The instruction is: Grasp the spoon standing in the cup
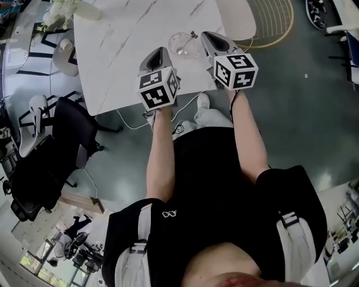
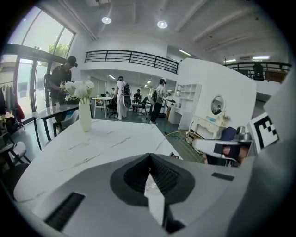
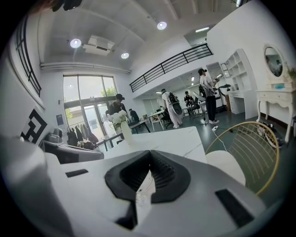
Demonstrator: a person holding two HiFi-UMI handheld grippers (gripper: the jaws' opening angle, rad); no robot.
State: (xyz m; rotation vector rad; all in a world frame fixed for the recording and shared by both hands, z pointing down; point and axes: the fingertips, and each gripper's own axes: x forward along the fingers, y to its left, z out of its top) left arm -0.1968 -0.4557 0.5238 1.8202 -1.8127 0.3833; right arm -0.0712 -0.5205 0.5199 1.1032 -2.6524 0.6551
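A clear glass cup point(image 1: 180, 44) stands near the front edge of the white marble table point(image 1: 123, 50). A thin spoon handle point(image 1: 193, 35) sticks out at the cup's right rim. My left gripper point(image 1: 160, 51) hovers just left of the cup and nearer to me, jaws shut with nothing between them. My right gripper point(image 1: 208, 36) is close on the cup's right, beside the spoon handle, and is also shut and empty. In both gripper views the jaw tips meet, the left gripper point(image 2: 149, 155) and the right gripper point(image 3: 149, 152), and only a sliver of glass point(image 3: 141, 193) shows below them.
A white vase of flowers point(image 1: 60, 8) stands at the table's far left corner, also in the left gripper view as the vase point(image 2: 84, 115). A white chair with a gold wire back point(image 3: 245, 155) is right of the table. A black office chair point(image 1: 56, 146) and a floor cable point(image 1: 132, 124) lie near me.
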